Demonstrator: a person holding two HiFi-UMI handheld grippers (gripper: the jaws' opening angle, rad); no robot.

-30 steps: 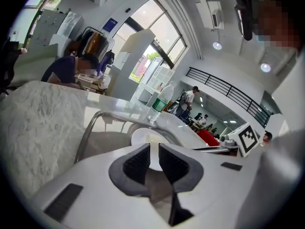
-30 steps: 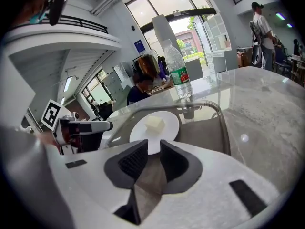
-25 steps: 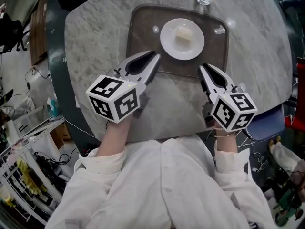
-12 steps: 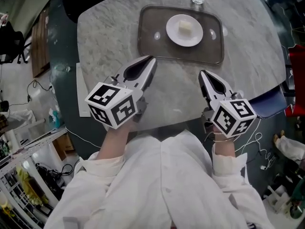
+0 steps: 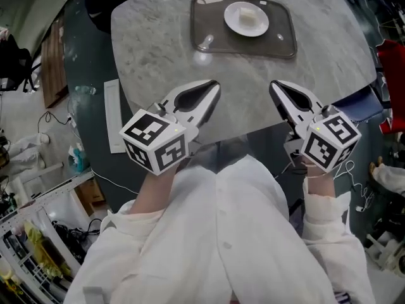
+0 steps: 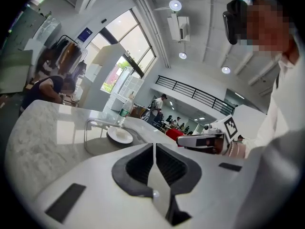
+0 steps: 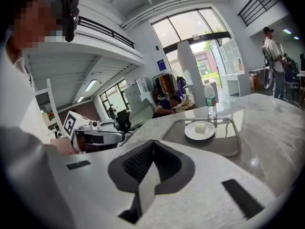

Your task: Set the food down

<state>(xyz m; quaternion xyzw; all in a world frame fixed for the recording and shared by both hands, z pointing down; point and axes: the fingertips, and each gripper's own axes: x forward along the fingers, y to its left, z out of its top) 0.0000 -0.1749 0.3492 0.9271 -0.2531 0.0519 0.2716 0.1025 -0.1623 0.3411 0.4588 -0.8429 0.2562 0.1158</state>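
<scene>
Left gripper (image 5: 214, 87): my jaws pressed together, nothing between.
Right gripper (image 5: 274, 86): my jaws together, empty.
Food (image 5: 249, 16): on plate (image 5: 235, 11), in tray (image 5: 209, 33), well apart from me.

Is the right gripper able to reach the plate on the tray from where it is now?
Probably yes, with a stretch. The right gripper, shut and empty, hovers near the table edge; bare marble lies between it and the plate, and only the low tray rim crosses the way.
</scene>
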